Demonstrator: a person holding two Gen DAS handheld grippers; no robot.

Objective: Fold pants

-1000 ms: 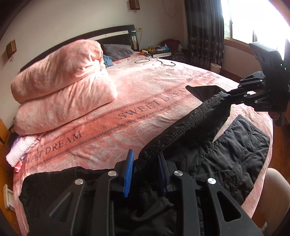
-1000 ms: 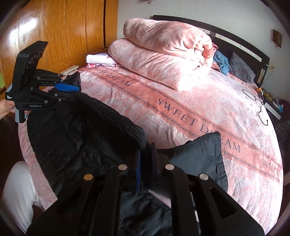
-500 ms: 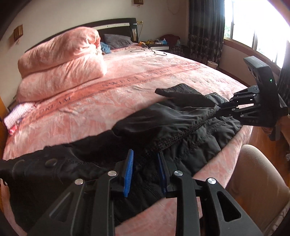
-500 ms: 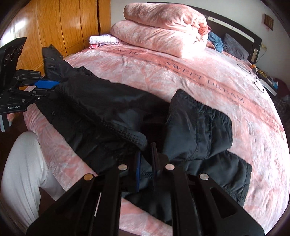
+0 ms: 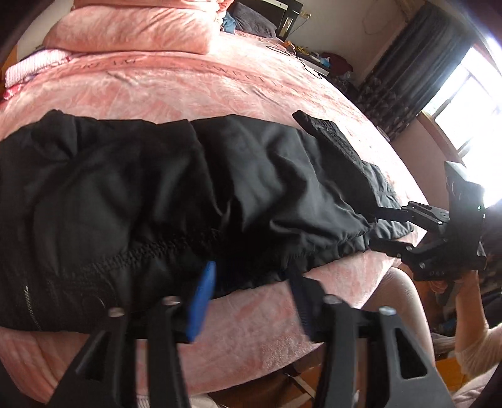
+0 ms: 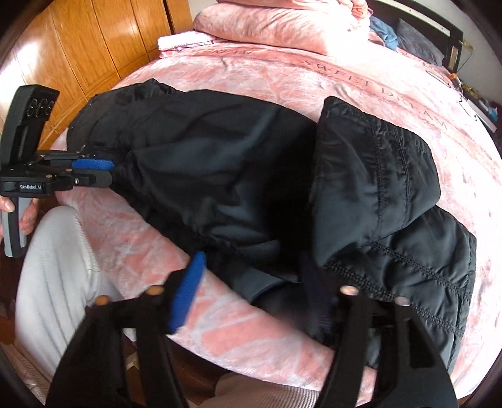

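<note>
Black padded pants (image 5: 150, 194) lie folded lengthwise along the near edge of the pink bed; they also show in the right wrist view (image 6: 251, 175). My left gripper (image 5: 251, 282) is open, its blue pads apart at the pants' near edge, with nothing held. It also shows in the right wrist view (image 6: 103, 171) at the waist end. My right gripper (image 6: 251, 282) is open at the hem end, jaws wide, empty. It also shows in the left wrist view (image 5: 381, 227), fingers spread beside the hem.
The pink bedspread (image 5: 219, 81) reads SWEET DREAM. A folded pink duvet (image 6: 276, 25) lies at the headboard. A wooden wardrobe (image 6: 94, 47) stands left of the bed. A window with dark curtains (image 5: 408, 72) is on the right. The person's legs (image 6: 59, 266) are against the bed edge.
Both grippers lowered the pants onto the bed, then opened and let go. The pants went from hanging between the grippers to lying flat along the near edge.
</note>
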